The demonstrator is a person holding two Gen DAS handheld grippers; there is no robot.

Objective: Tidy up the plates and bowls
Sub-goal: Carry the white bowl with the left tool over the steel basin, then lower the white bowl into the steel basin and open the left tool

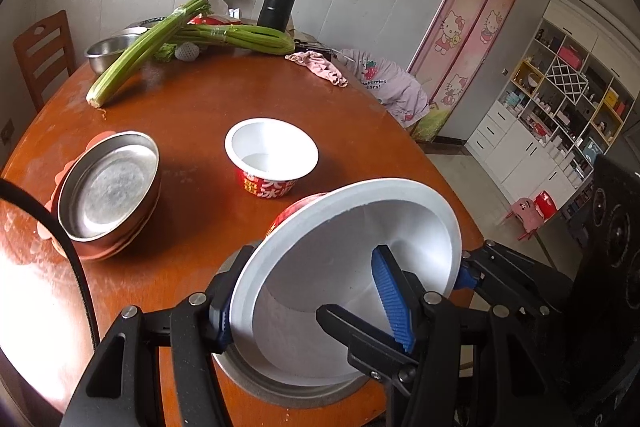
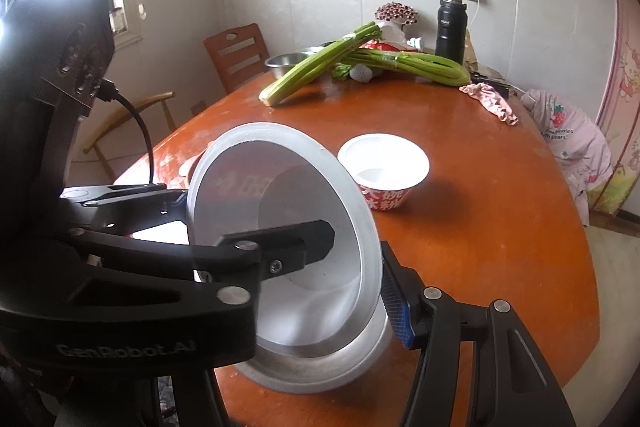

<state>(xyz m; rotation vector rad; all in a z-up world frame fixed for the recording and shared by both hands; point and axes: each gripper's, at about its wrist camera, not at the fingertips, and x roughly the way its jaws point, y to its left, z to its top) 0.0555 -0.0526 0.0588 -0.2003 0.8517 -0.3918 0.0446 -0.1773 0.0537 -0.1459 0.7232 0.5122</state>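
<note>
Between both pairs of fingers, one white paper bowl (image 1: 344, 267) is clamped by opposite rims: left gripper (image 1: 308, 303) on one wall, right gripper (image 2: 356, 267) on the other. Bowl tilted, above the counter (image 1: 192, 99) edge. Second paper bowl (image 1: 271, 157) upright at mid-counter; stacked steel bowls (image 1: 110, 187) further left.
</note>
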